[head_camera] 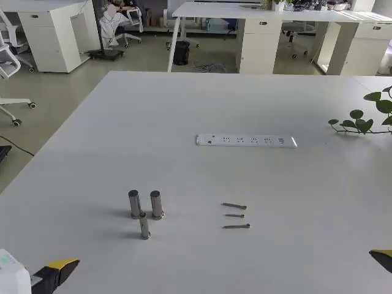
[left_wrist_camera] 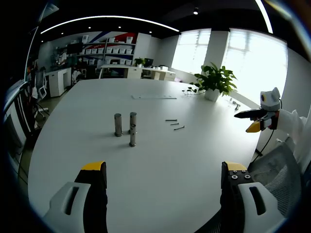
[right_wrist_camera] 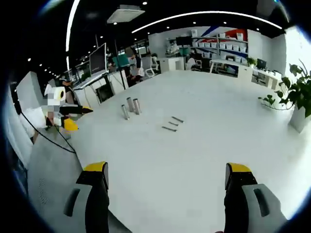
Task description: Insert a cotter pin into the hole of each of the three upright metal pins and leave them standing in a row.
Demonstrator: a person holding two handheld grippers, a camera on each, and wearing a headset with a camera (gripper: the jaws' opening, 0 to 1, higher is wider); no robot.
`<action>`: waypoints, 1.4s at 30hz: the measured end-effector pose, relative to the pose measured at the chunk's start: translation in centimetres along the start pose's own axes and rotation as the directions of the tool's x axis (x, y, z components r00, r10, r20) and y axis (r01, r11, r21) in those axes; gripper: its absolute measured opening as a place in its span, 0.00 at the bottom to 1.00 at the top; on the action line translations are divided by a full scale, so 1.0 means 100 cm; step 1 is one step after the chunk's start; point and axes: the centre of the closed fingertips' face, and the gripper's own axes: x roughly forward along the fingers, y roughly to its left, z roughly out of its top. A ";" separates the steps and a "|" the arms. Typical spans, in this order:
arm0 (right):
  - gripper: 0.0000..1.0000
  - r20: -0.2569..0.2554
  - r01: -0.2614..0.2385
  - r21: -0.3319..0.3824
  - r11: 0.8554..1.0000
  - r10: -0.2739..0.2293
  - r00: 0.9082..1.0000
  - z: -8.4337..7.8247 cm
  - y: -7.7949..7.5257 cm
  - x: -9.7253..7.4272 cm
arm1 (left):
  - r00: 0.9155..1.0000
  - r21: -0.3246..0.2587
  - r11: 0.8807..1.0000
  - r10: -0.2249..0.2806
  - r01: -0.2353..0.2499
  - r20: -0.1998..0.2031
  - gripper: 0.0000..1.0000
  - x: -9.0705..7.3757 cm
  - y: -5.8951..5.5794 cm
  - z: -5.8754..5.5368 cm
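Note:
Three grey metal pins stand upright in a tight cluster on the white table: two side by side [head_camera: 134,204] [head_camera: 156,204] and one in front [head_camera: 144,225]. To their right lie three small cotter pins [head_camera: 235,215], stacked one behind the other. The left gripper view has the metal pins [left_wrist_camera: 131,128] ahead and the cotter pins [left_wrist_camera: 174,124] beyond. My left gripper [left_wrist_camera: 164,187] is open and holds nothing, near the table's front-left edge [head_camera: 58,269]. My right gripper [right_wrist_camera: 165,189] is open too, at the front right [head_camera: 381,257], facing the metal pins [right_wrist_camera: 131,108] and cotter pins [right_wrist_camera: 172,124].
A white power strip [head_camera: 246,141] lies flat across the middle of the table. A leafy vine [head_camera: 364,122] trails in at the right edge, and a potted plant [left_wrist_camera: 214,80] stands at the far side. Desks and office chairs stand beyond the table.

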 end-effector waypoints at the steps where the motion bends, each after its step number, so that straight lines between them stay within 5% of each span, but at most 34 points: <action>1: 0.98 -0.004 -0.001 0.000 1.000 0.001 1.000 -0.001 0.000 0.000 | 1.000 -0.004 1.000 0.000 0.000 0.004 0.99 0.000 0.000 0.001; 5: 0.98 -0.012 0.002 0.002 1.000 -0.002 1.000 -0.002 -0.002 0.002 | 1.000 0.003 1.000 0.004 -0.004 0.000 0.99 0.000 0.002 0.003; 6: 0.98 -0.010 0.002 0.002 1.000 -0.002 1.000 -0.002 -0.003 0.003 | 1.000 -0.019 1.000 -0.006 0.007 0.013 0.99 0.000 0.001 0.006; 8: 0.98 -0.009 0.002 0.002 1.000 -0.002 1.000 -0.002 -0.004 0.005 | 0.995 -0.083 0.996 -0.018 0.027 0.100 0.99 -0.002 0.000 0.020; 14: 0.98 -0.021 0.005 0.000 1.000 -0.005 1.000 -0.006 -0.005 0.008 | 0.986 -0.129 0.992 0.034 -0.013 0.164 0.99 -0.010 0.011 0.030; 24: 0.98 -0.031 -0.021 -0.010 1.000 0.021 0.999 -0.014 0.006 0.006 | 0.993 -0.088 0.994 0.070 -0.061 0.096 0.99 -0.015 0.011 0.014; 42: 0.98 -0.028 -0.040 -0.020 0.999 0.040 0.999 -0.004 0.006 0.011 | 0.995 -0.088 0.993 0.079 -0.074 0.059 0.99 -0.018 0.010 0.005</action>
